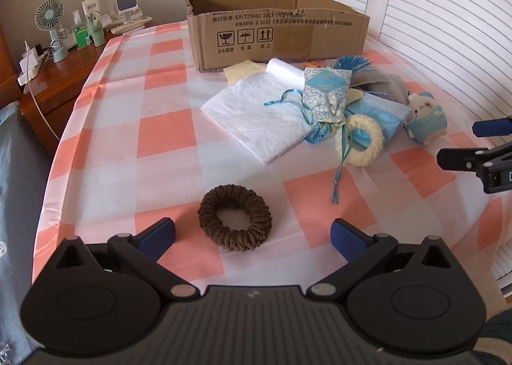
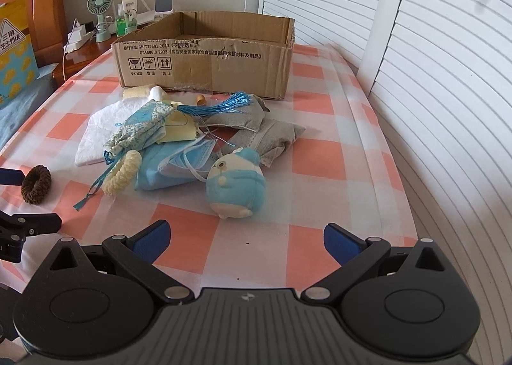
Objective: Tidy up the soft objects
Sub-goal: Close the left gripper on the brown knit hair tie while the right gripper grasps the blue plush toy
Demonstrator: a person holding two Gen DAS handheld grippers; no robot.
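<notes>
A brown knitted scrunchie (image 1: 235, 217) lies on the checked tablecloth just ahead of my open left gripper (image 1: 252, 235), between its blue fingertips but untouched. A pile of soft items lies further back: a white cloth (image 1: 256, 109), a patterned blue sachet (image 1: 326, 94), a cream scrunchie (image 1: 363, 141), blue face masks (image 2: 179, 163), grey cloth (image 2: 268, 137) and a small blue plush toy (image 2: 235, 184). My right gripper (image 2: 244, 238) is open and empty, just short of the plush toy. An open cardboard box (image 2: 204, 60) stands behind the pile.
A wooden bedside cabinet (image 1: 60, 77) at the far left carries a small fan (image 1: 49, 28), bottles and chargers. White louvred doors (image 2: 432, 77) run along the right side of the table. The right gripper's fingers (image 1: 464, 160) show at the right edge of the left wrist view.
</notes>
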